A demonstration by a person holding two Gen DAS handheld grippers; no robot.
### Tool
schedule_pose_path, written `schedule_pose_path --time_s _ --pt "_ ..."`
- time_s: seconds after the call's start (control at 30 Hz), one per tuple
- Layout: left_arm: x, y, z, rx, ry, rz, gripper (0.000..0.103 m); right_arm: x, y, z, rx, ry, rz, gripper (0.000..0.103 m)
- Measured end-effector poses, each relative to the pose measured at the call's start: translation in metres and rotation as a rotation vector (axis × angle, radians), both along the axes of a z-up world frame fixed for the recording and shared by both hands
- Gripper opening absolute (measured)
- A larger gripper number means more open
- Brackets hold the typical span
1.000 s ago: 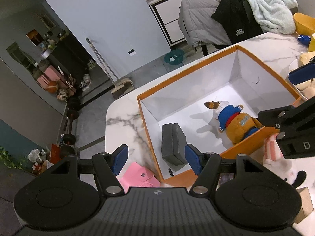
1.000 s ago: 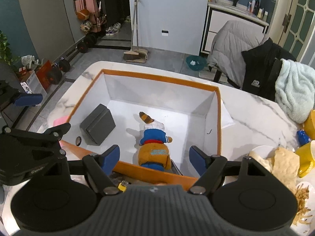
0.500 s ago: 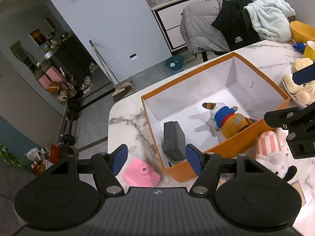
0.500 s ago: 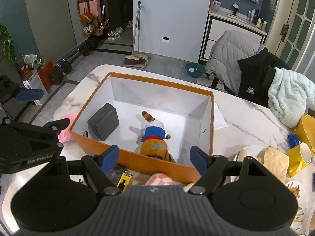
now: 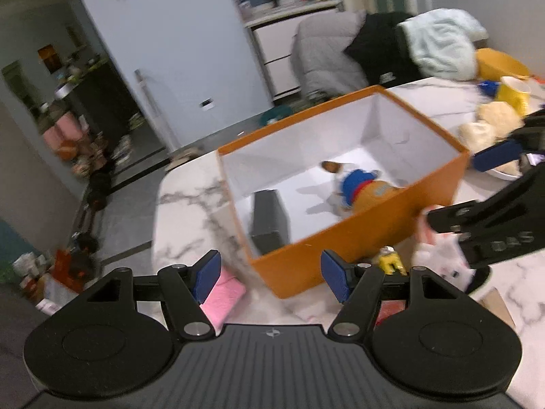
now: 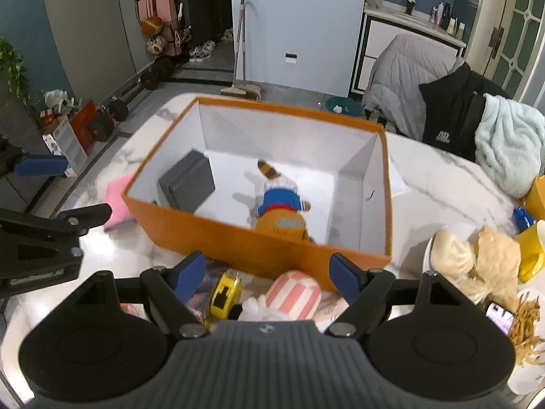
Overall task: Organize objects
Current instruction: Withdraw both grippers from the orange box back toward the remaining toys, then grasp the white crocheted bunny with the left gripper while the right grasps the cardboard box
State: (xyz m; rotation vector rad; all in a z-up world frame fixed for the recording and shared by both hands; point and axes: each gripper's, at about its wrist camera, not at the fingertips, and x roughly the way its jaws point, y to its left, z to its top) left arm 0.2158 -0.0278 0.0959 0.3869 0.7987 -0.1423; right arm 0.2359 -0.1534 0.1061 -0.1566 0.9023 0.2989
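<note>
An orange box [image 6: 218, 235] with a white inside stands on the marble table; it also shows in the left wrist view [image 5: 357, 238]. Inside lie a grey case [image 6: 187, 184] and a plush toy in a blue top [image 6: 281, 204]. In front of the box lie a yellow tape measure [image 6: 223, 294], a pink-striped white plush [image 6: 293, 294] and, at the left, a pink pouch [image 6: 115, 201]. My right gripper [image 6: 264, 277] is open above the tape measure and striped plush. My left gripper [image 5: 272, 274] is open over the box's near corner, with the pink pouch [image 5: 221, 296] under its left finger.
A plate with buns [image 6: 453, 252], a yellow mug [image 6: 531, 248], fries [image 6: 524, 320] and a phone [image 6: 499, 317] crowd the table's right side. A chair with coats and a pale blue blanket [image 6: 507, 143] stands behind. The table edge runs along the left.
Both grippers have drawn back from over the box toward the table's near side. The tape measure and striped plush have come into the right wrist view. Both stay open.
</note>
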Motion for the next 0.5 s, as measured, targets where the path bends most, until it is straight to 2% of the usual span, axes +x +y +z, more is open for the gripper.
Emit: schedule_pose_path --time_s 0.07,0.17,0.3,0.5 --pt "-0.01 0.001 -0.007 -0.024 -0.01 -0.048 0.077 -0.004 0.0 -0.011 -0.01 0.006 0.006 0.081" --pt "-0.021 0.004 -0.019 -0.047 -0.012 -0.061 0.077 -0.009 -0.004 -0.024 0.003 0.017 0.003 0.081" --pt "-0.034 0.013 -0.033 -0.161 -0.021 -0.092 0.077 -0.02 -0.01 -0.039 0.034 0.015 -0.011 0.081" --pt "-0.052 0.019 -0.064 -0.247 -0.049 -0.125 0.077 -0.049 -0.019 -0.063 0.017 -0.055 -0.043 0.081"
